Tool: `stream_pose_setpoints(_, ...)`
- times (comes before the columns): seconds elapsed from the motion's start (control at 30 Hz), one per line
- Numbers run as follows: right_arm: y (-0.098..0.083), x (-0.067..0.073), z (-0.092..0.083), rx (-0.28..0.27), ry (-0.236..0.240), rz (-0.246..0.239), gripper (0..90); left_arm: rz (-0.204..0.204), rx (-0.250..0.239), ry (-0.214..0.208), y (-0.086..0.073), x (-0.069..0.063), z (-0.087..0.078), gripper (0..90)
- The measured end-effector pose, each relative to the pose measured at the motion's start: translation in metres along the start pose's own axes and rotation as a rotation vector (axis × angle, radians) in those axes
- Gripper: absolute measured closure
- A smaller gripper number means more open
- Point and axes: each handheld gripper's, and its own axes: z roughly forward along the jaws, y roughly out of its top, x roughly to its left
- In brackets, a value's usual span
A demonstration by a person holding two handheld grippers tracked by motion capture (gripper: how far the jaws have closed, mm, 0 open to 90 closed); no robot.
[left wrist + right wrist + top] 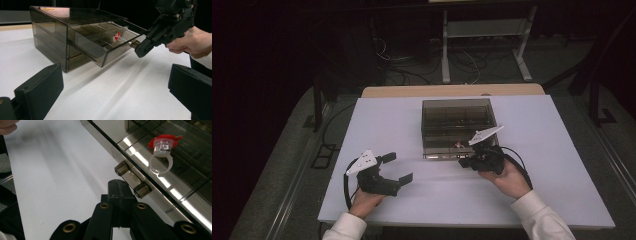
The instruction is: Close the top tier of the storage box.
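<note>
Left gripper (394, 167), jaws spread wide and empty, rests on the near-left tabletop (412, 120). Centre-far: smoked drawer box (457, 120), drawer (100, 48) partly out, holding a red-topped ring (162, 152). Right gripper (467, 161), jaws closed together, beside the drawer handle (132, 178).

I see a smoky see-through box (458, 125) on the white table, its top drawer (100, 47) pulled partly out, a little red-topped ring (163, 151) inside.

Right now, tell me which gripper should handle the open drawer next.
The right gripper. Its shut jaws sit right at the drawer handle of the open top drawer, beside the ring. The left gripper rests open on the table, well away from the drawer box.
</note>
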Motion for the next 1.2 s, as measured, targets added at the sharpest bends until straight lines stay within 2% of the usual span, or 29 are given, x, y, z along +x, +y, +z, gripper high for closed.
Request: stream_pose_setpoints(1.2, 0.011, -0.019, 0.001, -0.012, -0.007, 0.035, 89.2, -0.002, -0.001, 0.0, 0.0, 0.0, 0.0, 0.0)
